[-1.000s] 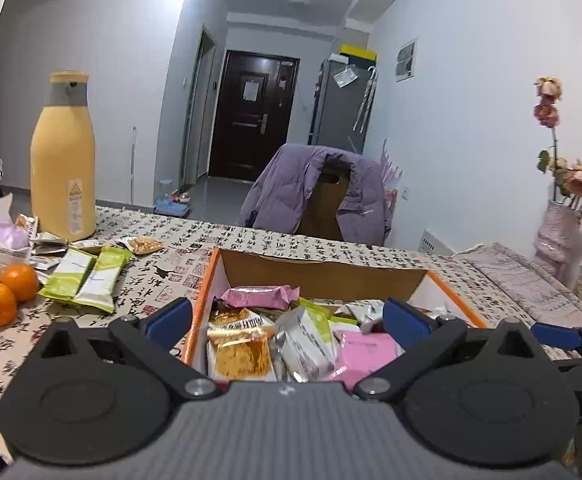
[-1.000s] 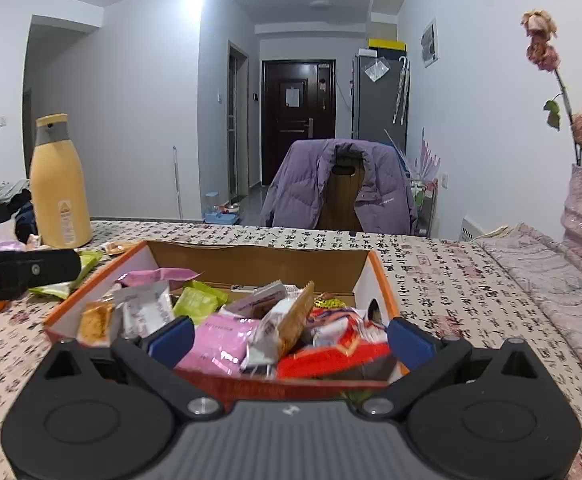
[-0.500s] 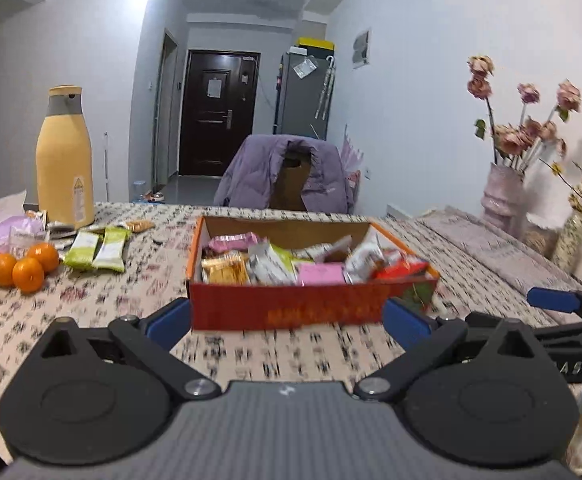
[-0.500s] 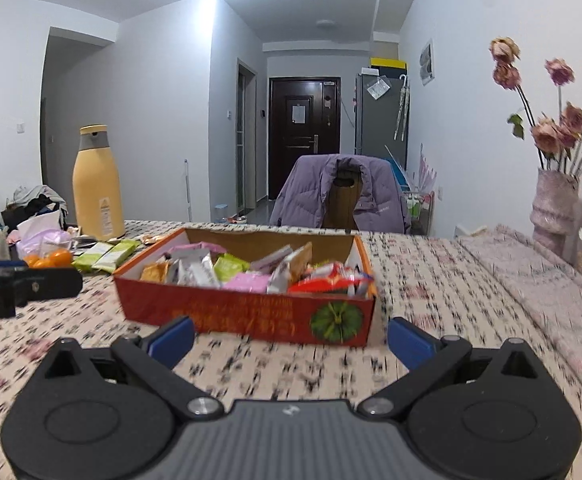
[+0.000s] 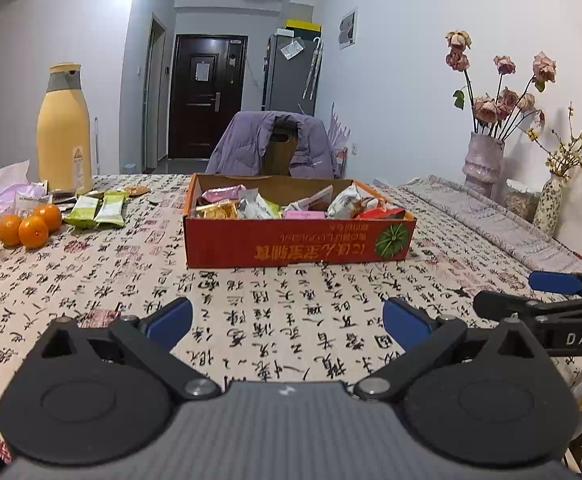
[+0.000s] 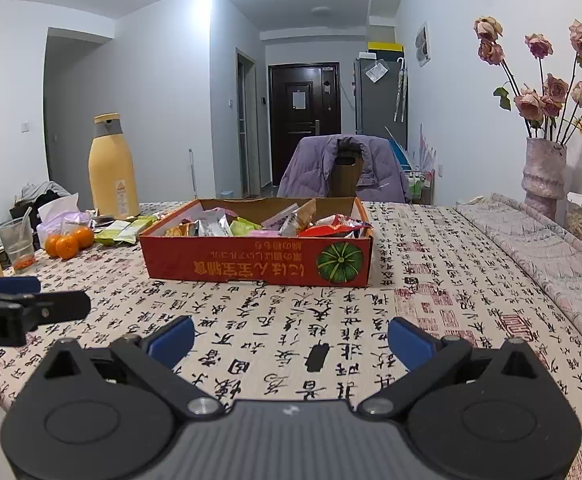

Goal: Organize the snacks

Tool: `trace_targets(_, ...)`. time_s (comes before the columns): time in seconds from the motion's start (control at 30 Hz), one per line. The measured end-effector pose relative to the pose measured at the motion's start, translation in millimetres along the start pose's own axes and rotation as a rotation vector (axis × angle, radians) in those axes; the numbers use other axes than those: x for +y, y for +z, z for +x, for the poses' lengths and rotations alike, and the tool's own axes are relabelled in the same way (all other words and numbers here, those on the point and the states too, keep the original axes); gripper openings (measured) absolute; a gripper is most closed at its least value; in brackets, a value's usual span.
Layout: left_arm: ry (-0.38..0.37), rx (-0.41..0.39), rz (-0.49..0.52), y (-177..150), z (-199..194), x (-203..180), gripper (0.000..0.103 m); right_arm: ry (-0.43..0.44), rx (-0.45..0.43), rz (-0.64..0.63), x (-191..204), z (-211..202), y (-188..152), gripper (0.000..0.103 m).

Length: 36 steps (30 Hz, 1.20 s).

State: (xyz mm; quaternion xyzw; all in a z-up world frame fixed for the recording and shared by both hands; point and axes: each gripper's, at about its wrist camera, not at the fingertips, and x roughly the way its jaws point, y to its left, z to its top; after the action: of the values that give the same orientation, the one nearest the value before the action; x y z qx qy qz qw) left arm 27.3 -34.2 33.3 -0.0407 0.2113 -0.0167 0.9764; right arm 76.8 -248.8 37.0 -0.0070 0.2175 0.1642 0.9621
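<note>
A red-orange cardboard box (image 5: 291, 246) (image 6: 251, 266) full of mixed snack packets stands mid-table on the calligraphy-print cloth. Two green snack packets (image 5: 97, 210) (image 6: 127, 231) lie loose to its left. My left gripper (image 5: 287, 320) is open and empty, low over the table well in front of the box. My right gripper (image 6: 291, 336) is open and empty too, beside it on the right. Each gripper's fingertip shows at the edge of the other's view.
A tall yellow bottle (image 5: 64, 128) stands at the back left, with three oranges (image 5: 29, 226), tissues and a plastic cup (image 6: 17, 244) near it. Vases of dried flowers (image 5: 485, 160) stand along the right wall. A chair with a purple jacket (image 5: 275, 144) is behind the table.
Both grippers have pulled back from right over the box towards the table's near edge. The box now lies well ahead of them. Both stay open and empty.
</note>
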Motion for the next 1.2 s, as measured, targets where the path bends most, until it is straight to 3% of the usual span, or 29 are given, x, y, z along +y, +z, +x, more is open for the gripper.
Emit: trace_targets(1.2,-0.001,0.001,0.021,-6.0,-5.6,-4.9,0.103,0.007,0.012,0.015,-0.5,-4.8,-6.0,0.103)
